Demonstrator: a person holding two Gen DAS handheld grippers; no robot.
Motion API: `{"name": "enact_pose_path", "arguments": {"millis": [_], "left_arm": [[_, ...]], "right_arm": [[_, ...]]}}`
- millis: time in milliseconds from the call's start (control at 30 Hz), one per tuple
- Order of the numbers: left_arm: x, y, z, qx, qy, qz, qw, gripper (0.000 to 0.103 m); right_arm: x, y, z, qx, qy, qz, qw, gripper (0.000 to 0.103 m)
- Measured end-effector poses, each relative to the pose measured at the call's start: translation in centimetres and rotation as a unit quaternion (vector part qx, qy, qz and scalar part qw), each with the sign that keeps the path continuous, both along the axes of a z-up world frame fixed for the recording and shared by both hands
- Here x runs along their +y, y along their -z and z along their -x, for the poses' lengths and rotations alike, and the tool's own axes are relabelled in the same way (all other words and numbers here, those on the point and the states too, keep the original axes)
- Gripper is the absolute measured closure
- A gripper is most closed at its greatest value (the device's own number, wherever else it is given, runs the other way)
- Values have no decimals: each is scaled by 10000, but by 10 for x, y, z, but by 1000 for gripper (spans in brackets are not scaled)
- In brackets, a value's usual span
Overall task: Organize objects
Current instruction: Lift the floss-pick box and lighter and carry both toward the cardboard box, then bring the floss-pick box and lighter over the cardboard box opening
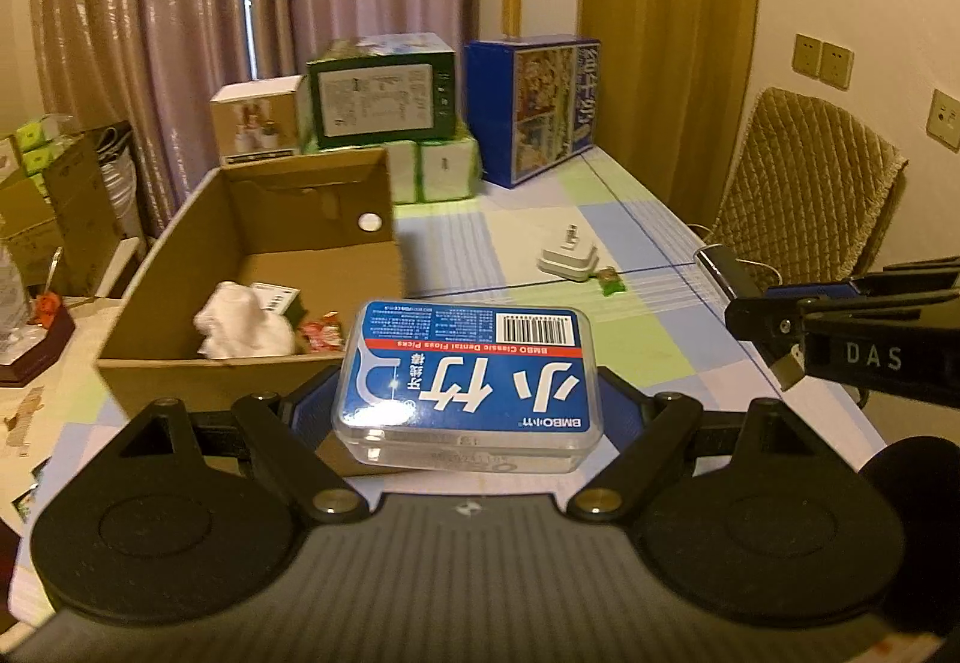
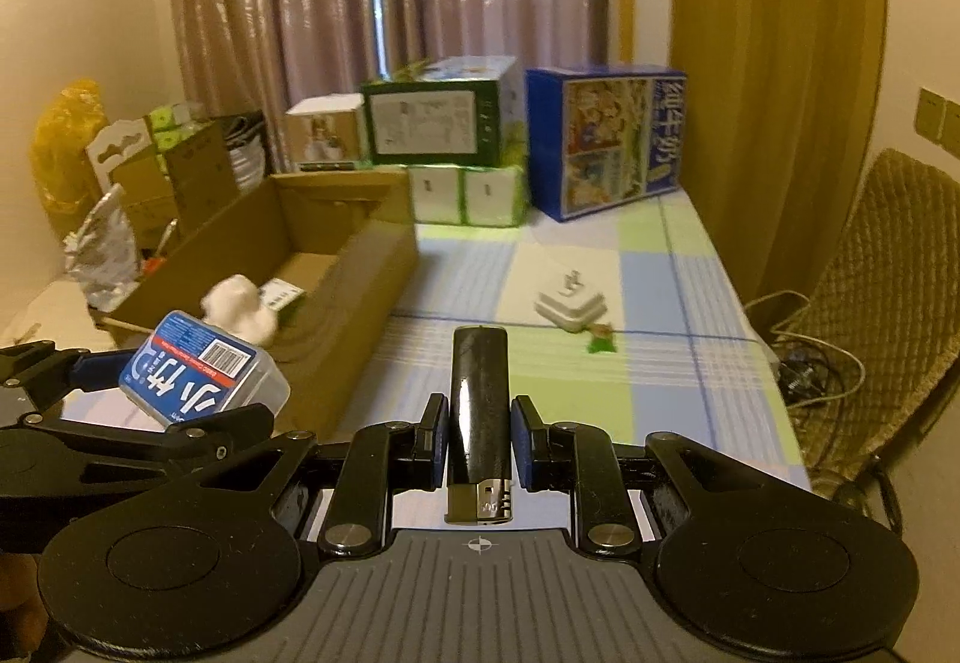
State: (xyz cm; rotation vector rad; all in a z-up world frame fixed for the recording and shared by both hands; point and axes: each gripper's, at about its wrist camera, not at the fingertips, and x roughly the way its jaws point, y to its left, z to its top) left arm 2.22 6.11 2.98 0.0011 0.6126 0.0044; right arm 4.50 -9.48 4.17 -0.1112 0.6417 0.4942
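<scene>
The left gripper point(image 1: 468, 411) is clamping the floss box point(image 1: 468, 381) just near of the cardboard box point(image 1: 252, 255) (the right gripper point(image 2: 480, 441) is gripping a lighter point(image 2: 479, 411), farther right).

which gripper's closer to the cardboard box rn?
Left. The left gripper, holding the floss pick case, sits at the cardboard box's near wall. The right gripper, holding the black lighter, is off to the box's right.

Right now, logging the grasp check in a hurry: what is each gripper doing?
Left gripper: shut on the clear plastic floss-pick box with blue label.
Right gripper: shut on the glossy black lighter.
</scene>
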Motion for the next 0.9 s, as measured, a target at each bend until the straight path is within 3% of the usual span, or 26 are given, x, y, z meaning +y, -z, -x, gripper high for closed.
{"name": "enact_pose_path", "arguments": {"millis": [533, 900], "left_arm": [[72, -20, 27, 27, -708, -20, 9975, 19], [92, -22, 33, 54, -867, 86, 9962, 19]], "right_arm": [[61, -7, 17, 104, -669, -163, 9976, 84], [83, -7, 20, 116, -905, -153, 9957, 84]]}}
